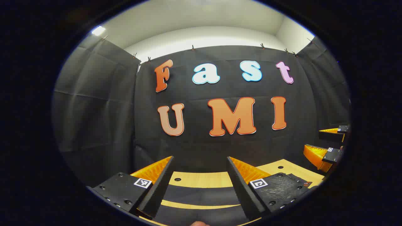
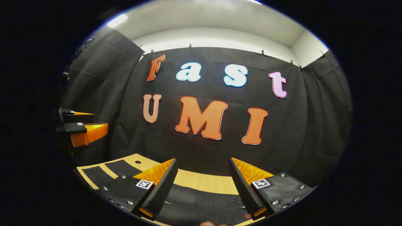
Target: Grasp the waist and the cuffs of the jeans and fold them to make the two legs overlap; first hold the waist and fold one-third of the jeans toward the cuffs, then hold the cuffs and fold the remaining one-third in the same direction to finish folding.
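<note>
- My left gripper hangs with its jaws apart above the desk.
- My right gripper is likewise spread, gripping nothing; dark jeans lie at 6 o'clock.

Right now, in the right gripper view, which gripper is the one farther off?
The left gripper, at the left edge; the right gripper sits at the bottom.

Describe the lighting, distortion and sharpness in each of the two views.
Left gripper view: bright ceiling light at upper left, fisheye bends the cloth wall's top edge, and the open left claw is sharp. Right gripper view: glare from the ceiling light, straight lines likewise curved, the right claw sharp and the table evenly lit.
</note>
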A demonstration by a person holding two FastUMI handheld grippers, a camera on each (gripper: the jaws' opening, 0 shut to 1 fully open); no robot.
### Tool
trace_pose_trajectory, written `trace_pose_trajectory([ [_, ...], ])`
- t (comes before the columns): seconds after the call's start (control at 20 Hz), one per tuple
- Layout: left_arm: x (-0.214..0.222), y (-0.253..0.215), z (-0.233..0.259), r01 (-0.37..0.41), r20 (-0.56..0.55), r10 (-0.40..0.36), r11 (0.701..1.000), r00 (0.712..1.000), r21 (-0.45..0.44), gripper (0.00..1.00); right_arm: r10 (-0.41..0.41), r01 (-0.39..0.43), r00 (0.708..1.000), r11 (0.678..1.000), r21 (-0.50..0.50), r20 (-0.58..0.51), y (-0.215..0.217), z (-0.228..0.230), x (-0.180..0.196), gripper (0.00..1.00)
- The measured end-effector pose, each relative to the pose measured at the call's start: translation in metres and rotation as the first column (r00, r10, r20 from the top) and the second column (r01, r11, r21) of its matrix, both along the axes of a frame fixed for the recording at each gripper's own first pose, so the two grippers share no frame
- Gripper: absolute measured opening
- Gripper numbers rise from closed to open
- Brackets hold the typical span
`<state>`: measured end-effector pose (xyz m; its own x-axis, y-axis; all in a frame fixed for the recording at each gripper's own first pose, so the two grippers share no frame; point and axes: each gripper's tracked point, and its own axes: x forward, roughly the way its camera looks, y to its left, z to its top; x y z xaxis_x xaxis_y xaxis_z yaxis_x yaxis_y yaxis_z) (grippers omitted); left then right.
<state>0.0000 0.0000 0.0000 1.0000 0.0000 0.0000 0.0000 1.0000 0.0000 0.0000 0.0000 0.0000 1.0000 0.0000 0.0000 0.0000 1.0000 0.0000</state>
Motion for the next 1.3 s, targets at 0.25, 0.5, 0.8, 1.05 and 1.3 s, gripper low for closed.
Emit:
trace_pose_trajectory([
  [0.25, 0.009, 0.003, -0.009, -0.032, -0.014, 0.032, 0.999, 0.999, 0.015, 0.99, -0.032, 0.034, 0.998, 0.999, 0.028, -0.048, -0.024, -0.017, 0.02, 1.0],
  [0.5, 0.015, 0.005, -0.02, -0.079, -0.043, 0.08, 0.997, 0.996, 0.004, 0.99, -0.014, 0.017, 0.997, 0.999, 0.041, -0.074, -0.031, -0.029, 0.029, 0.98],
  [0.8, 0.024, 0.0, -0.028, -0.114, -0.068, 0.113, 0.993, 0.991, -0.015, 0.99, 0.009, -0.004, 0.997, 0.998, 0.061, -0.079, -0.045, -0.037, 0.046, 0.98],
  [1.05, 0.028, 0.02, -0.055, -0.207, -0.18, 0.207, 0.978, 0.962, 0.023, 0.99, 0.023, -0.013, 0.991, 0.997, 0.071, -0.135, -0.068, -0.063, 0.063, 0.98],
  [1.3, 0.014, 0.052, -0.088, -0.332, -0.301, 0.322, 0.943, 0.898, 0.017, 0.99, 0.041, -0.006, 0.969, 0.99, 0.142, -0.243, -0.091, -0.107, 0.07, 0.98],
])
